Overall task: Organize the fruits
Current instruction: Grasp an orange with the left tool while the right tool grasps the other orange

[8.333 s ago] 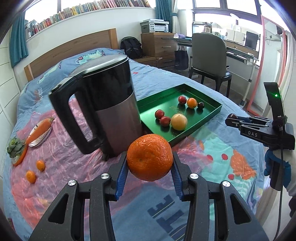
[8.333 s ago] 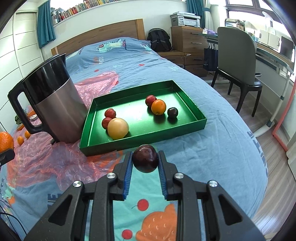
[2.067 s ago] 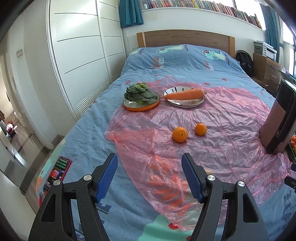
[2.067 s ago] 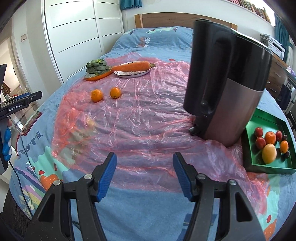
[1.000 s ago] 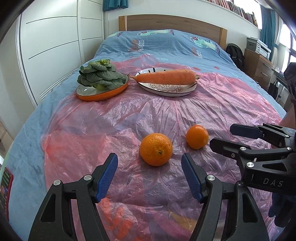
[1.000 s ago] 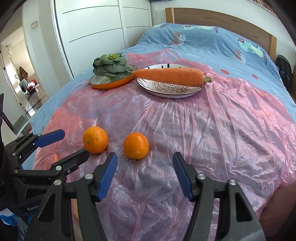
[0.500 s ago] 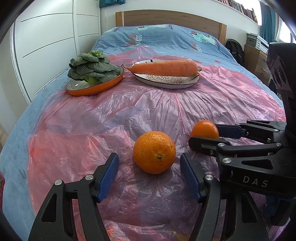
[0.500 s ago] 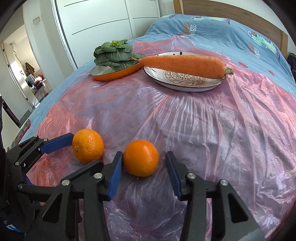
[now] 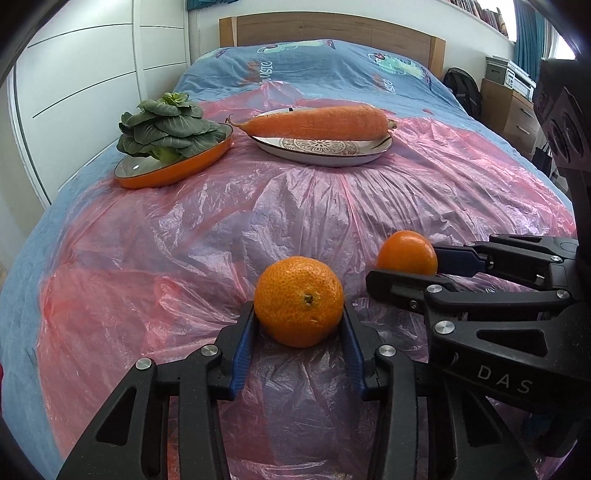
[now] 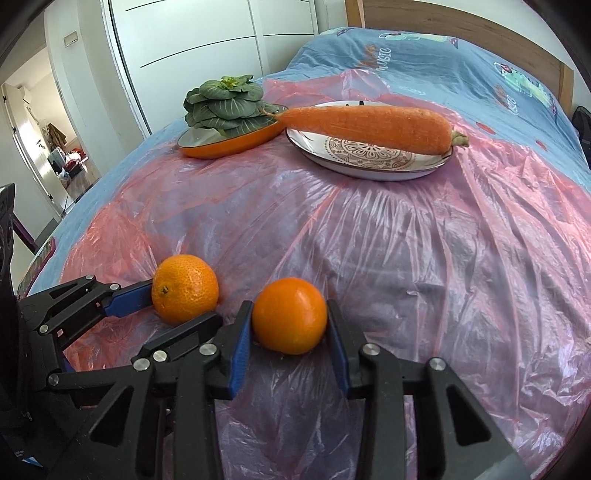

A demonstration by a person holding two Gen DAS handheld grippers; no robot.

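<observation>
Two oranges lie on a pink plastic sheet (image 9: 184, 240) spread over the bed. The bumpy orange (image 9: 298, 301) sits between the blue pads of my left gripper (image 9: 298, 314), whose jaws are closing and touch it on both sides. Just to its right, the smoother orange (image 10: 290, 320) sits between the pads of my right gripper (image 10: 290, 314), also closing and pressing on both sides. Both fruits rest on the sheet. The right wrist view also shows the left gripper (image 10: 181, 304) around the bumpy orange (image 10: 184, 284). The two grippers' fingers almost touch each other.
Further back stand an orange dish (image 9: 207, 157) of leafy greens (image 9: 166, 127) and a white patterned plate (image 9: 321, 149) bearing a big carrot (image 9: 317, 122). White wardrobe doors (image 9: 92, 92) rise along the bed's left edge. A wooden headboard (image 9: 332, 27) closes the far end.
Both grippers came forward and down over the two oranges. Their jaws went from wide open to closed against the fruit, one orange in each.
</observation>
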